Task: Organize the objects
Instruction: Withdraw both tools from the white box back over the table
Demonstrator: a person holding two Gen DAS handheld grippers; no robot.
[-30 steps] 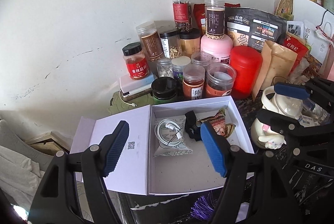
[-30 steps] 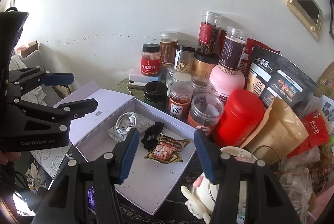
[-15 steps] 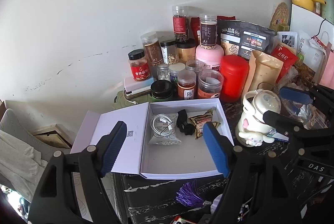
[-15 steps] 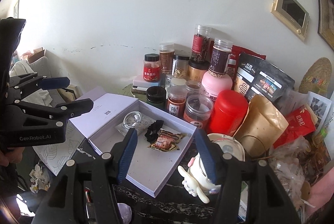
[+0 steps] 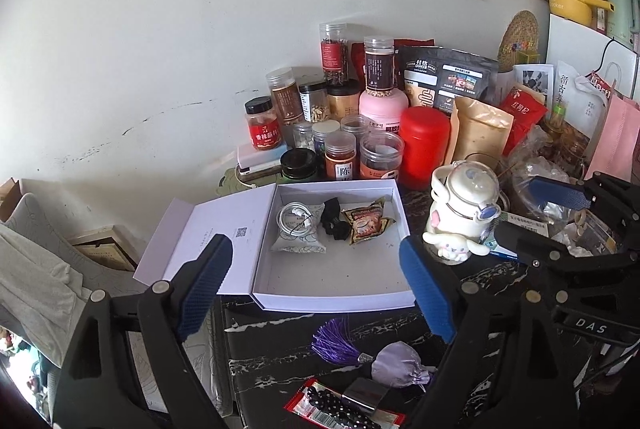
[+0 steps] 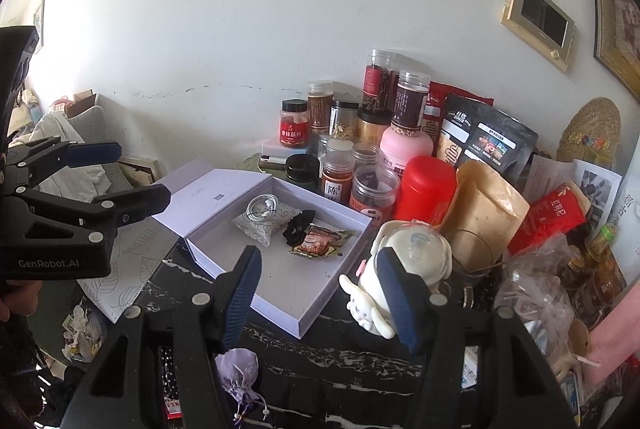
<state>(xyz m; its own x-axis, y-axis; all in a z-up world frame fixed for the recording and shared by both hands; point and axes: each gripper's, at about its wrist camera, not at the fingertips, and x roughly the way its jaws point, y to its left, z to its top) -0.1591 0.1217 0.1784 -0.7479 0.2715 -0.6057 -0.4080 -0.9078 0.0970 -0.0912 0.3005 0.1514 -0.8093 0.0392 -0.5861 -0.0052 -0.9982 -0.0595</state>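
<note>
My left gripper and right gripper both hang wide open, holding nothing, above the table's near edge. The open box lies ahead between my left fingers, its cable, black tie and snack packet along its far side (none touching me). The pouch lies at the near edge, below my fingertips.

"GenRobot.AI" on left gripper, "DAS" on right gripper, "陈" on spice jar
</note>
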